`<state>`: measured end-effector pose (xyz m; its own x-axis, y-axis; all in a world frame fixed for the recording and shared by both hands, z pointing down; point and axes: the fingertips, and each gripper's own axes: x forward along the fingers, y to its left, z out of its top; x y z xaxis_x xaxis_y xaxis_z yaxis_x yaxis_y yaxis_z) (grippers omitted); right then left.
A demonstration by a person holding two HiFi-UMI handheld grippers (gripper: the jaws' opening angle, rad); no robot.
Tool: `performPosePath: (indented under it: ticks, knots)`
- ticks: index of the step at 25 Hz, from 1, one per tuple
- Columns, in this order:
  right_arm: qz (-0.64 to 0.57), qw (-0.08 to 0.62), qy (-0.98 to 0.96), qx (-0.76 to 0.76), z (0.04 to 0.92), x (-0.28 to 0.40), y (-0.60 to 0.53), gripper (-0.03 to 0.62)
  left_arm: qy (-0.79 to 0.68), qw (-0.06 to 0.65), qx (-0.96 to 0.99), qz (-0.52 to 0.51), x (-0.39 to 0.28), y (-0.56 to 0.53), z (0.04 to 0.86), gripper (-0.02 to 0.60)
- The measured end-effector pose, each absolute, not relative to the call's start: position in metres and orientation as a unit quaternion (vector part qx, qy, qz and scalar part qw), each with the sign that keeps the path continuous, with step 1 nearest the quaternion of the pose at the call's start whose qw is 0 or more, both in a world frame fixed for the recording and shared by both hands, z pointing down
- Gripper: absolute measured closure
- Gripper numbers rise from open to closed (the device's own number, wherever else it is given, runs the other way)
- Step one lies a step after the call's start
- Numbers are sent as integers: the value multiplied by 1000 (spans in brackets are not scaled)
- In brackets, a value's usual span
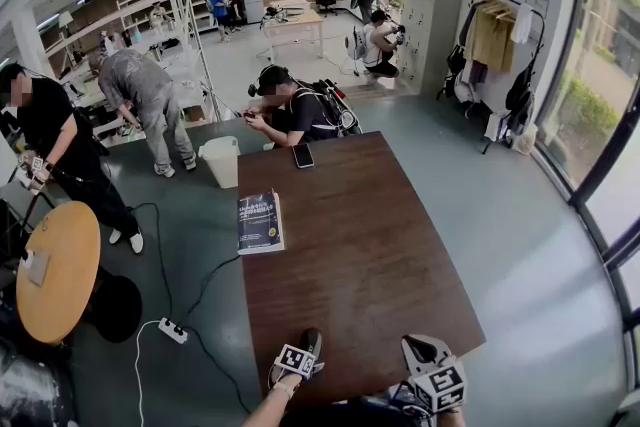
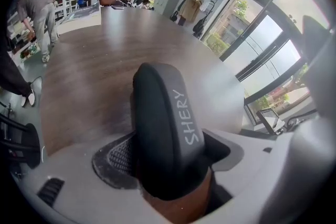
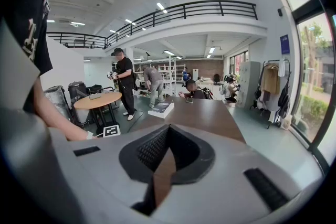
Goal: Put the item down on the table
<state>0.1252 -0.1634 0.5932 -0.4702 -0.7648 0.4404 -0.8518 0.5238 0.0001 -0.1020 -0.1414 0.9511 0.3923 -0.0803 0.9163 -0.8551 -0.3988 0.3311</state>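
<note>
The left gripper (image 1: 306,353) is clamped on a black rounded case (image 2: 167,126) lettered "SHERY", which stands up between its jaws over the near edge of the brown table (image 1: 370,245). Just beside it, the right gripper (image 1: 428,355) has its jaws pressed together with nothing in them. Further up the table lie a dark-covered book (image 1: 260,220) at the left edge and a phone (image 1: 303,155) near the far end.

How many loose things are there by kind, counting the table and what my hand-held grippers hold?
Book: 1, on the table
Phone: 1, on the table
Black item printed SHERY: 1, in the left hand-held gripper
Total: 3
</note>
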Motion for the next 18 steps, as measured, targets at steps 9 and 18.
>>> performPosePath:
  ticks: [9, 18]
  knots:
    - [112, 206, -854, 464, 594, 121, -165, 606, -334, 428, 705, 456, -105, -139, 954, 217]
    - [112, 202, -856, 463, 596, 117, -168, 606, -337, 398, 732, 438, -98, -144, 943, 216]
